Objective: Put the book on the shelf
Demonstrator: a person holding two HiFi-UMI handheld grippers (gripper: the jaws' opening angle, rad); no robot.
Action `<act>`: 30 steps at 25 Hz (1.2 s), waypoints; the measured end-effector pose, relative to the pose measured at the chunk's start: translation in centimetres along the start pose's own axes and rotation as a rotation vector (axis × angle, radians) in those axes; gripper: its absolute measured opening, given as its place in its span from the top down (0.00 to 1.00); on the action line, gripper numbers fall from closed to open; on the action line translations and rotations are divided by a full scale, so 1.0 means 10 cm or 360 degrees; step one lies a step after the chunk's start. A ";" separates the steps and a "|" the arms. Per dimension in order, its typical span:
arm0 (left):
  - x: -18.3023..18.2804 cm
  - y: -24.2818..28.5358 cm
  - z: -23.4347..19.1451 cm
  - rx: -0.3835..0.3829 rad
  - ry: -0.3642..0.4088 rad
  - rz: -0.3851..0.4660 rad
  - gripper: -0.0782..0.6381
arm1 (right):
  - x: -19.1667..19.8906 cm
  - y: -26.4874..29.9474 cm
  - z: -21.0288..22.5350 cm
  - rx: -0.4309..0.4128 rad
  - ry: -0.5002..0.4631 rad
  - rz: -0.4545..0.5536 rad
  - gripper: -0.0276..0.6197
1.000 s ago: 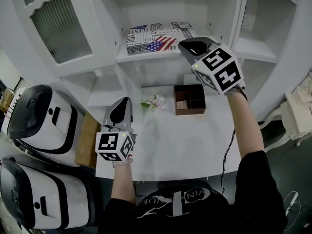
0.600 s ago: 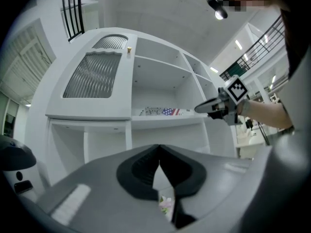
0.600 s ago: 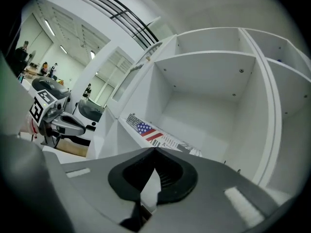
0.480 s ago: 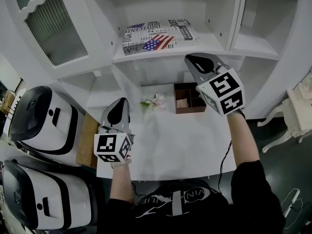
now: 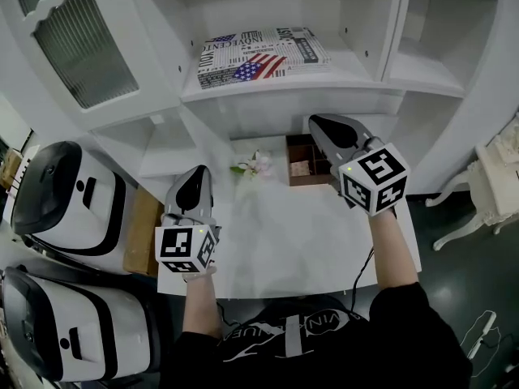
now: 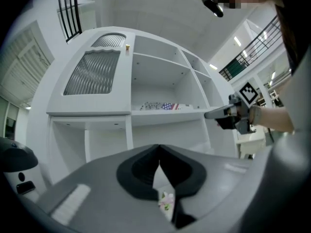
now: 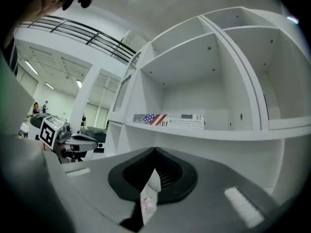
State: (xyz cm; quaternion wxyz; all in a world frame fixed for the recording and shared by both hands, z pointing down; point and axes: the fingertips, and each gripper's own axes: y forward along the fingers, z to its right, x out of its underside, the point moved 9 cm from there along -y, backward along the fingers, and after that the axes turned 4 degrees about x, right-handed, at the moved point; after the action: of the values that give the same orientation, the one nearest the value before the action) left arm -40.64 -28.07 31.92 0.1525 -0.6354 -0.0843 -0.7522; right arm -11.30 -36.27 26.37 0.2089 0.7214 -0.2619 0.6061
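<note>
Book: the flat book with a newspaper-print cover and an American flag panel (image 5: 259, 57) lies face up on the white shelf board (image 5: 324, 81), well back from the board's front edge. Lying flat there, it needs no support from either tool.

Task state: judged from how it lies, the placing looks done; nothing touches the book.

Right gripper: the right gripper (image 5: 316, 122) sits below the shelf board's front edge and clear of it. Its jaws are pressed fully together with nothing between them. The closed, empty tool under the board suits a hand drawn away from a finished placement, though that is a reading, not a thing seen.

Left gripper: the left gripper (image 5: 201, 173) hangs lower, to the left of the shelf board. Its jaw tips meet and grip nothing. It seems parked out of the way, since one hand is enough for a book of this sort.

Under the shelf board: a dark brown compartmented wooden box (image 5: 306, 159) and a small pale pink flower sprig (image 5: 250, 167) rest at the back of the white tabletop (image 5: 284, 241), both beneath the board and untouched.

Left of the shelf board: a white cabinet door with ribbed glass (image 5: 81, 43) stands shut, and two rounded white-and-black machines (image 5: 65, 201) stand lower down beyond the tabletop's edge.
</note>
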 end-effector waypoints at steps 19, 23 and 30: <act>0.17 -0.11 0.01 -0.0058 -0.0042 0.0030 0.89 | 0.51 -0.18 -0.07 0.0027 0.0311 0.0123 0.95; 0.19 -0.13 0.00 -0.0077 -0.0053 0.0034 0.89 | 0.59 -0.21 -0.04 0.0043 0.0346 0.0131 0.95; 0.22 -0.12 -0.03 -0.0085 -0.0039 0.0044 0.89 | 0.67 -0.20 -0.02 0.0064 0.0294 0.0139 0.95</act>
State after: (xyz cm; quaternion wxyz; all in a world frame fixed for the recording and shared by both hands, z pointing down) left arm -41.63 -27.30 34.11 0.1447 -0.6496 -0.0572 -0.7442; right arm -9.30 -35.40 32.99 0.1909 0.6545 -0.2605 0.6837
